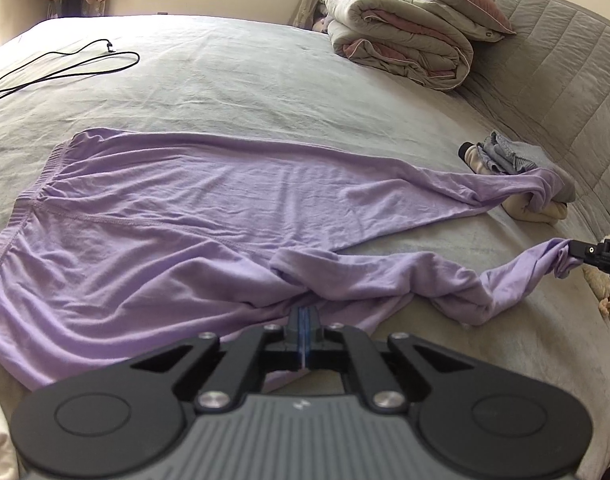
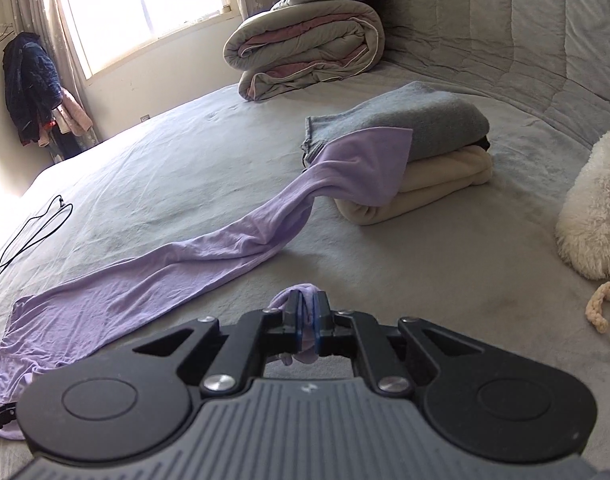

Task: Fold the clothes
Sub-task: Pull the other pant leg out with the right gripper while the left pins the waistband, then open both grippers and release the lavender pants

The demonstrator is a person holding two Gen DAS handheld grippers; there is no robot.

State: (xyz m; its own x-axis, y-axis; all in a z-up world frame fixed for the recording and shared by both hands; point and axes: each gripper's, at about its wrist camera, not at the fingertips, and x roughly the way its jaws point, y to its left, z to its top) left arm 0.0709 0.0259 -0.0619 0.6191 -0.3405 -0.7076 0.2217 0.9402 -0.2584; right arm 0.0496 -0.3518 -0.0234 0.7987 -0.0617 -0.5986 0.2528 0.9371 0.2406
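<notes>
Lilac trousers (image 1: 185, 216) lie spread on the grey bed (image 1: 225, 92), waistband to the left. In the left wrist view my left gripper (image 1: 304, 312) is shut on bunched cloth midway along the near leg, where the folds gather at its tips. My right gripper (image 1: 577, 250) holds that leg's cuff at the far right, lifted a little off the sheet. The right wrist view shows the right gripper (image 2: 305, 300) shut with lilac cloth pinched between its pads. The far leg (image 2: 225, 240) runs across the bed, and its end drapes over a folded stack (image 2: 445, 128).
The stack is a grey garment on a cream one (image 2: 437, 184). A rolled duvet with a pillow (image 1: 405, 44) sits at the bed's far end by the quilted headboard (image 1: 565, 80). A black cable (image 1: 65, 64) lies far left. A white plush toy (image 2: 593, 208) rests on the right.
</notes>
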